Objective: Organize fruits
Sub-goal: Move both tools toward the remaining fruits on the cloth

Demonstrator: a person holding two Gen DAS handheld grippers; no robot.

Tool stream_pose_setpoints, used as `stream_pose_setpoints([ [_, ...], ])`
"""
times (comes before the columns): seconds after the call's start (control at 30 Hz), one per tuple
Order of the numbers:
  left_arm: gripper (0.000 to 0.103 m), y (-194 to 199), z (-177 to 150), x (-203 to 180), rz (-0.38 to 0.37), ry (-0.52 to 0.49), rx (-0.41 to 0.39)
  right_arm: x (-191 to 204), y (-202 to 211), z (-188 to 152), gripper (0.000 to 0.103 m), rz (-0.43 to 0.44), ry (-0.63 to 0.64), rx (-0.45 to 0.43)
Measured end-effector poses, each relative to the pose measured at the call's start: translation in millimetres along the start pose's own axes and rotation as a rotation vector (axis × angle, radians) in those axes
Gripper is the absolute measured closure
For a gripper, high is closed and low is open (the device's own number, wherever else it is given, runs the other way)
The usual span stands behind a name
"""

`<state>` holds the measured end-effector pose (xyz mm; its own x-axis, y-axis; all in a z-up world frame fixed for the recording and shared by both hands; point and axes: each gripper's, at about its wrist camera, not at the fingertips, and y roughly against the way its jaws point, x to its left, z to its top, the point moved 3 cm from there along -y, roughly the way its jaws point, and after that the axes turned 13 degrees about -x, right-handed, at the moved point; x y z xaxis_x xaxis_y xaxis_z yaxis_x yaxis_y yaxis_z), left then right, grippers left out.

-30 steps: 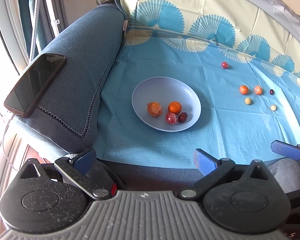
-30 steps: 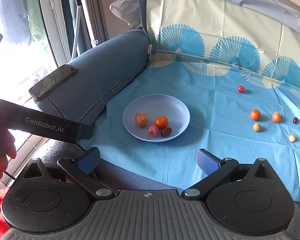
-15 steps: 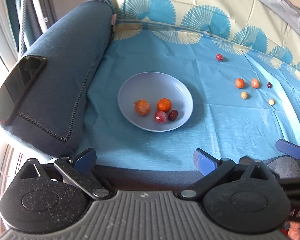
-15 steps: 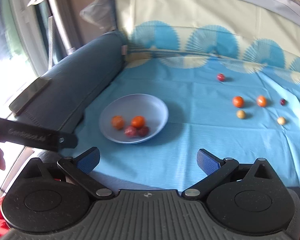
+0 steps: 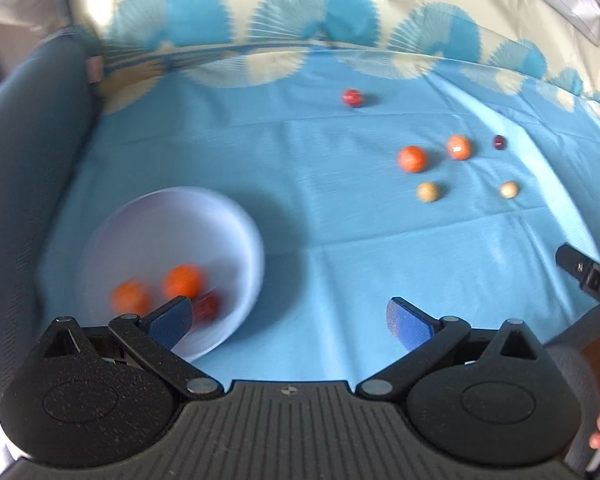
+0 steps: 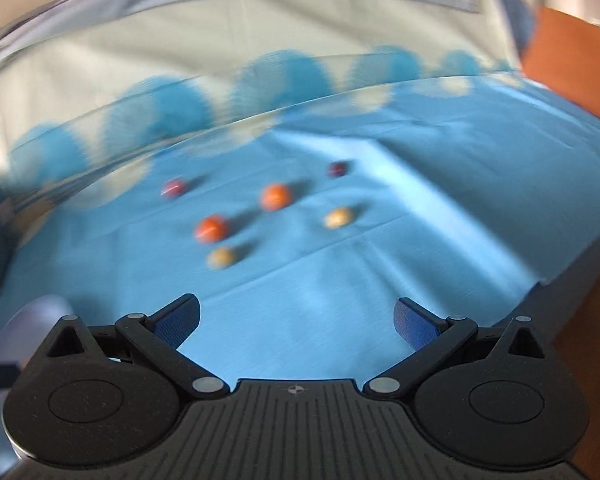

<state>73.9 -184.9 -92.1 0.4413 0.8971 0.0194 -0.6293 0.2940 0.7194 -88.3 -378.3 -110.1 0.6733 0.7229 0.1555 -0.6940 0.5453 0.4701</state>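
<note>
A pale blue bowl point(image 5: 140, 232) sits on the blue cloth at lower left in the left wrist view, holding two orange fruits point(image 5: 182, 280) and a red one point(image 5: 207, 306). Loose fruits lie beyond: a red one point(image 5: 352, 97), two orange point(image 5: 412, 159), a dark one point(image 5: 499, 142), two beige point(image 5: 427, 192). My left gripper point(image 5: 288, 320) is open and empty, close to the bowl's right rim. My right gripper point(image 6: 296, 320) is open and empty, facing the loose fruits: orange point(image 6: 210, 228), orange point(image 6: 276, 197), beige point(image 6: 221, 257), beige point(image 6: 337, 217), red point(image 6: 173, 188), dark point(image 6: 337, 169). That view is blurred.
A blue-grey sofa arm point(image 5: 16, 184) rises at the left. The patterned cloth climbs the backrest point(image 5: 300, 20). The cloth's right edge drops off by a wooden surface point(image 6: 572, 68). The right gripper's body point(image 5: 588, 276) shows at the left view's right edge.
Both grippers have moved forward and to the right over the cloth. The bowl has slid to the lower left in the left view and almost out of the right view. Jaws stay open.
</note>
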Motion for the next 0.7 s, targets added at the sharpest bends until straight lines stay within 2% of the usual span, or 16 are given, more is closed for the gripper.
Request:
stream_pose_setpoints([
  [0.13,0.000,-60,26,-47,-0.071,0.019,-0.006,-25,-58,5,0.001,-0.091,-0.016,-0.051],
  [0.3,0.000,-141,45,-96,-0.080,-0.022,0.036,-33,-149,3,0.001,-0.102,0.016,-0.008],
  [0.43,0.000,-182,49,-122,-0.104,-0.079,0.037,-36,-199,-2,0.001,-0.124,0.065,-0.010],
  [0.53,0.000,-205,47,-137,-0.123,-0.116,0.052,-37,-226,-10,0.001,-0.109,0.074,-0.002],
  [0.6,0.000,-222,42,-142,-0.102,-0.139,0.081,-40,-239,-20,0.001,-0.121,0.072,0.020],
  [0.63,0.000,-227,39,-142,-0.093,-0.142,0.089,-37,-239,-24,0.001,-0.123,0.098,-0.011],
  [0.7,0.000,-224,37,-140,-0.093,-0.124,0.041,-33,-238,-26,0.001,-0.130,0.132,-0.028],
])
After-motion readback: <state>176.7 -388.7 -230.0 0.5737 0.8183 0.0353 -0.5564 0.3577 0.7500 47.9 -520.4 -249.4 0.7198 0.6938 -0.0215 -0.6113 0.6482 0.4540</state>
